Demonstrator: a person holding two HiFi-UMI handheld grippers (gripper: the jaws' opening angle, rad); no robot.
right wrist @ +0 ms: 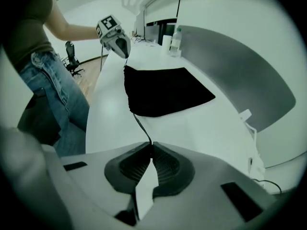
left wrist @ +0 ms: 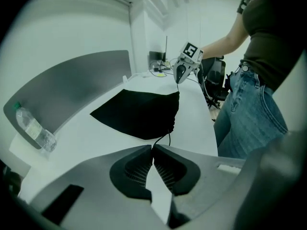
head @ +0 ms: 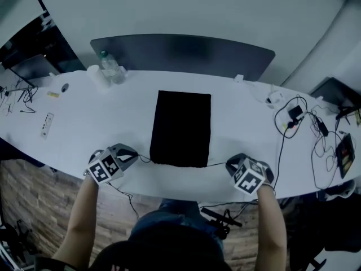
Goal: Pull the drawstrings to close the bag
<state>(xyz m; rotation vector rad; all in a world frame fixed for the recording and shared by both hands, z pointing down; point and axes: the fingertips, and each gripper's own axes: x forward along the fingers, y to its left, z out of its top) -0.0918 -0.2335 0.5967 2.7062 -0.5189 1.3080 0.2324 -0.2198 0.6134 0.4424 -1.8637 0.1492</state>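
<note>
- Your left gripper (left wrist: 152,146) has its fingers (left wrist: 137,173) pinched together on the left drawstring (left wrist: 168,135). Your right gripper (right wrist: 151,143) is likewise clamped on the right drawstring (right wrist: 143,128), with each cord caught right at the tips.
- The black drawstring bag (head: 180,126) lies flat at mid-bench, its mouth edge toward you, between the two grippers.
- Draw both cords outward together, low and in line with the mouth edge, so the channel should gather evenly. A one-sided pull would likely drag the bag sideways instead of cinching it.
- The hold is on thin cord, so keep the squeeze firm and pull steadily; a jerk could let it slip free.
- Nothing pins the bag, so expect the light fabric to slide on the smooth white bench (head: 242,123).
- The bench is curved, with a grey partition (head: 180,49) behind it, a water bottle (head: 114,71) at far left, loose cables (head: 294,114) at right, and wood floor (head: 34,191) below.
</note>
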